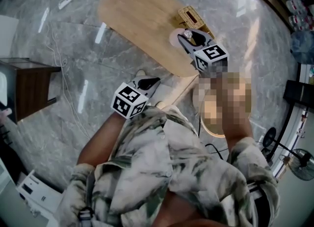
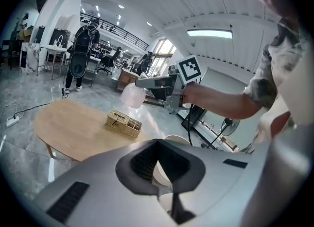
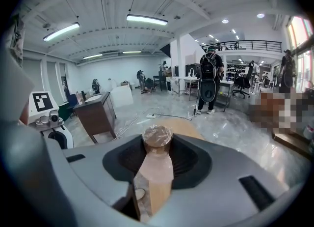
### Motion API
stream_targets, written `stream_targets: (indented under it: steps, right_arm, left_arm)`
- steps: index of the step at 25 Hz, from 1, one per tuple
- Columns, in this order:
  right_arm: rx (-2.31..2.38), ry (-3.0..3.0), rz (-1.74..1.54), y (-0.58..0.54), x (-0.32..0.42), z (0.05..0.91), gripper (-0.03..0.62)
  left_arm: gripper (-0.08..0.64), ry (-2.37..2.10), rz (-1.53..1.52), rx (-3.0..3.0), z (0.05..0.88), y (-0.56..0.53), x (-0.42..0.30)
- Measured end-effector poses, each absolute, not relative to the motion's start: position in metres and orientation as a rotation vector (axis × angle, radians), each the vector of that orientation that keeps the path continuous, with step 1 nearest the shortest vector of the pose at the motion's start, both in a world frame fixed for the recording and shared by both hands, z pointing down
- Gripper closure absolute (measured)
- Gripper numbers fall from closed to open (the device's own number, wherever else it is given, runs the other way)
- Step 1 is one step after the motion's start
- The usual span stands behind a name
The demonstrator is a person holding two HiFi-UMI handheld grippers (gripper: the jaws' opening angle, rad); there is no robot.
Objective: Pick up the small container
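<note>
The small container (image 1: 177, 36) is a pale translucent cup with a wrapped top. It hangs above the right end of the oval wooden table (image 1: 140, 17), and my right gripper (image 1: 185, 36) is shut on it. In the right gripper view the container (image 3: 156, 142) stands upright between the jaws, its lid toward the camera. The left gripper view shows the same container (image 2: 132, 96) held in the air by the right gripper (image 2: 143, 81). My left gripper (image 1: 151, 81) stays low near my body, off the table, jaws together and holding nothing.
A wicker box (image 1: 191, 17) lies on the table just beyond the container. A round pale stool (image 1: 216, 123) stands under my right arm. A dark brown cabinet (image 1: 27, 86) is on the left, and a power strip with cable (image 1: 66, 1) lies on the marble floor.
</note>
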State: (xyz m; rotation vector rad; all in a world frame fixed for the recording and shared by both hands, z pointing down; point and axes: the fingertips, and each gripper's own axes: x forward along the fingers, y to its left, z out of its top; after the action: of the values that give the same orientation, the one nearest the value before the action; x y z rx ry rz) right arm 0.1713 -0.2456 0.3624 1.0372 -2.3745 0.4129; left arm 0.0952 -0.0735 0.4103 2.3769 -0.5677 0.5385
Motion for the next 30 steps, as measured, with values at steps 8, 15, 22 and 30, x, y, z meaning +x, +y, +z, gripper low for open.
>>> stream_targets:
  steps: [8, 15, 22, 30]
  right_arm:
    - [1.032, -2.361, 0.411, -0.242, 0.177, 0.365, 0.435]
    - [1.027, -2.36, 0.414, -0.24, 0.184, 0.369, 0.436]
    - [1.017, -2.356, 0.406, -0.246, 0.184, 0.37, 0.436]
    - [1.005, -2.349, 0.404, -0.247, 0.182, 0.379, 0.435]
  left_arm:
    - [0.538, -0.57, 0.536, 2.377, 0.411, -0.072, 0.098]
    - [0.538, -0.579, 0.535, 2.373, 0.412, -0.071, 0.103]
    - [0.538, -0.586, 0.534, 2.367, 0.411, -0.077, 0.103]
    - [0.538, -0.594, 0.539, 2.357, 0.417, -0.078, 0.1]
